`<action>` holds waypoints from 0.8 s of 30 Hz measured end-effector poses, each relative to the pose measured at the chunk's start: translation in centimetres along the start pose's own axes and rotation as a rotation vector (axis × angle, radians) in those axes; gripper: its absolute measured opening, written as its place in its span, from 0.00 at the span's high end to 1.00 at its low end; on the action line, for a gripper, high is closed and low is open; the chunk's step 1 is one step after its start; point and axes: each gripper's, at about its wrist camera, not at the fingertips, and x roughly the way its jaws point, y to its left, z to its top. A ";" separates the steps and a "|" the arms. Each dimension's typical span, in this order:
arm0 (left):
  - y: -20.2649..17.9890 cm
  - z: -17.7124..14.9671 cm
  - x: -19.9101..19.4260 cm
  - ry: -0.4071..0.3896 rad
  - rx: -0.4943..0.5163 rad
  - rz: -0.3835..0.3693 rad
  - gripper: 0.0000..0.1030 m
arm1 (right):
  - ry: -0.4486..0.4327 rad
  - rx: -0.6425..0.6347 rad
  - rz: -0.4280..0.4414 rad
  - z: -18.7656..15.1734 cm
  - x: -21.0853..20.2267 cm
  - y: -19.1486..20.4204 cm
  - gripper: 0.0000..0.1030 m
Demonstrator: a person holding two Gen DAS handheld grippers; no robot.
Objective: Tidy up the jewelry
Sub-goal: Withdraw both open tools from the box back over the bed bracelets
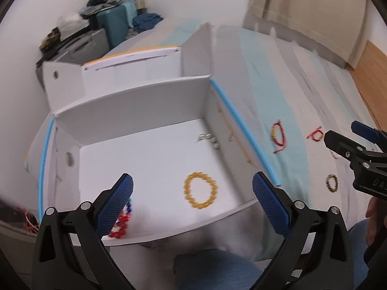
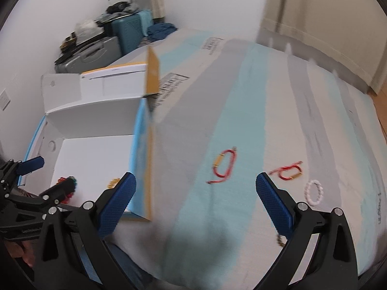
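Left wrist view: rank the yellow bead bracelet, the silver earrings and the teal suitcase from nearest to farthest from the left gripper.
1. Yellow bead bracelet, box floor, just ahead of the left gripper.
2. Silver earrings, box's far right corner.
3. Teal suitcase, against the back wall.

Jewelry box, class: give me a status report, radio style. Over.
Left gripper and right gripper: jaws open, empty. Yellow bead bracelet inside white box; two red cord bracelets and white bead bracelet on bedspread. Nothing blocking.

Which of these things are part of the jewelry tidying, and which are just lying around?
Part of the job: white box, yellow bead bracelet and red bead bracelet inside it; two red cord bracelets, white bead bracelet, dark bead bracelet on the bed.

Lying about: suitcases, blue clothes, curtain.
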 end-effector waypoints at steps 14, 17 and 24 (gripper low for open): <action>-9.4 0.7 0.3 -0.047 0.136 -0.108 0.06 | 0.009 0.097 -0.087 -2.3 -1.5 -8.8 0.07; -10.8 0.7 0.4 -0.052 0.159 -0.122 0.06 | 0.017 0.118 -0.097 -2.9 -1.4 -10.0 0.07; -13.6 0.8 1.5 -0.049 0.197 -0.147 0.06 | 0.033 0.158 -0.124 -4.4 -1.2 -12.9 0.07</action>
